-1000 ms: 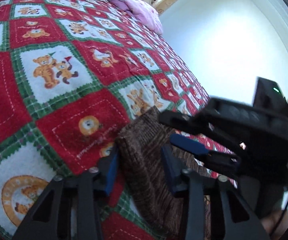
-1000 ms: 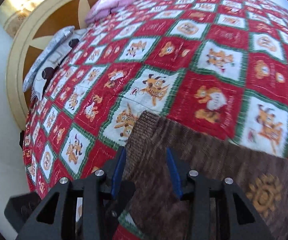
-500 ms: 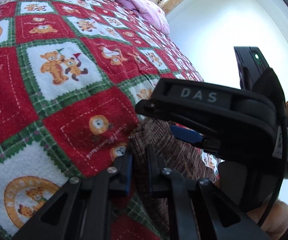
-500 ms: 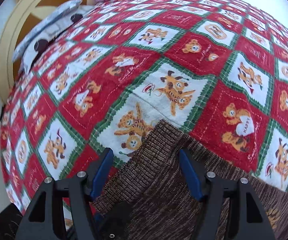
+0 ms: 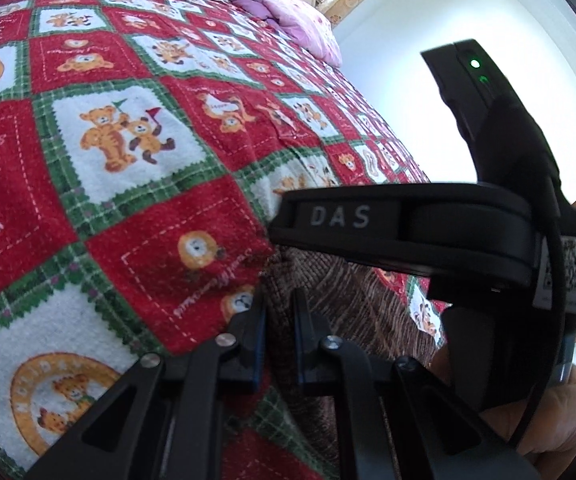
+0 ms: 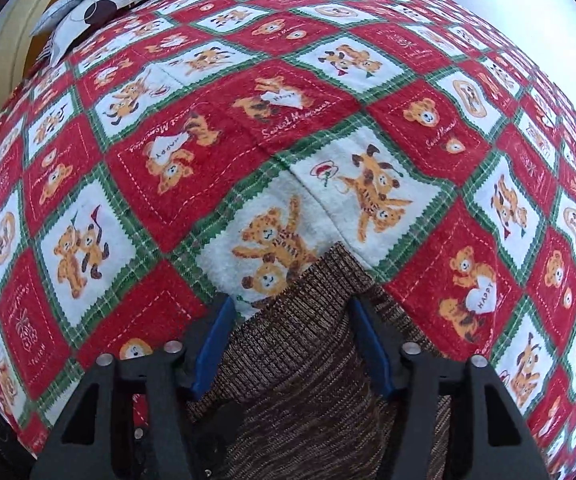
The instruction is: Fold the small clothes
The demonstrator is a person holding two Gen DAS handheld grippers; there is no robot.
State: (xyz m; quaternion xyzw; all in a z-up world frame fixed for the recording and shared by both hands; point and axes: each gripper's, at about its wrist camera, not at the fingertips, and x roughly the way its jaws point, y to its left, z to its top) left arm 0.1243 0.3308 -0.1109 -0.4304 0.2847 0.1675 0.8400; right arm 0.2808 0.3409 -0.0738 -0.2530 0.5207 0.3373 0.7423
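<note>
On the teddy-bear quilt [image 6: 192, 184] the brown knit garment [image 6: 308, 360] lies partly doubled; my left gripper [image 5: 278, 320] pinches its edge tight, my right gripper [image 6: 292, 344], jaws just narrowing, straddles a corner half-open; folding looks barely begun

Left gripper [image 5: 279, 320] pointing down at slant, jaws pinching nearly together on edge of cloth [image 5: 352, 304]. Right gripper [image 6: 294, 344] pointing steeply down, jaws standing apart, just been closing, corner of cloth lying between blue pads [image 6: 212, 344], pads not pressing it. Right gripper's black body crossing left wrist view just beyond left jaws. Hand [image 5: 560, 420] gripping right gripper's handle at lower right.
</note>
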